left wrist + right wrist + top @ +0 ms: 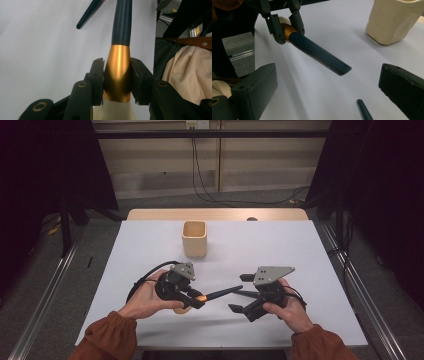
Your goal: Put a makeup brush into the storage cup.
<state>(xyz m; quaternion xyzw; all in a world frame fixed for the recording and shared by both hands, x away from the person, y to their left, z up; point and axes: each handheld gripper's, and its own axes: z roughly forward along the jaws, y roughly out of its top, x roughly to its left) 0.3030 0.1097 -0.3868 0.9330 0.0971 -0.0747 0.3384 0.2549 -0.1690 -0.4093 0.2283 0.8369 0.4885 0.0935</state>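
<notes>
The left claw (pixel 117 75) grips the brush (pixel 119 60) by its gold ferrule near the bench's (pixel 300 250) front edge, the right claw (pixel 327 87) stands open, and next the brush likely must be carried handle-down into the cup (pixel 194 238).

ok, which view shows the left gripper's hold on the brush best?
The left gripper view: the left gripper has both pads clamped on the gold ferrule of the makeup brush, bristles below. The right gripper view shows that clamp smaller, from the handle end. The high view shows it tiny.

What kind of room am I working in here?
Probably a lab recording rig, not a home: a bare white table between dark curtains, metal floor rails, loose cables along the back wall.
</notes>
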